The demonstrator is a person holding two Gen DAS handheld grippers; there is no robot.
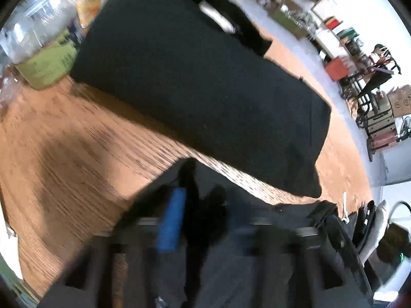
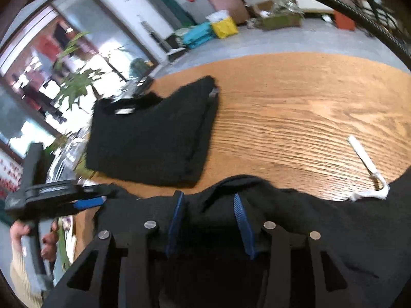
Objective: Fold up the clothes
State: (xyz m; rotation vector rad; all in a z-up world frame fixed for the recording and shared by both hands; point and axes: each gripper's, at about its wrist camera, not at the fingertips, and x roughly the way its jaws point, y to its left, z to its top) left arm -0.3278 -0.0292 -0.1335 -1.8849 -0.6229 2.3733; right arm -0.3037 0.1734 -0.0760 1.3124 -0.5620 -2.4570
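Note:
A folded black garment (image 1: 195,77) lies on the wooden table (image 1: 64,133); it also shows in the right wrist view (image 2: 154,133). A second dark garment (image 2: 295,218) hangs from both grippers over the table's near edge. My right gripper (image 2: 209,200) has blue fingers (image 2: 241,220) with a ridge of this cloth between them. My left gripper (image 1: 195,200) is blurred; one blue finger (image 1: 172,220) shows with dark cloth (image 1: 244,256) bunched against it. The left gripper also shows in the right wrist view (image 2: 87,200), closed on the cloth's left edge.
A white drawstring (image 2: 364,159) from the held garment lies on the table at right. A green box (image 1: 48,64) and clear plastic bags stand at the table's far left. Boxes, shelves and a plant (image 2: 74,82) surround the table on the floor.

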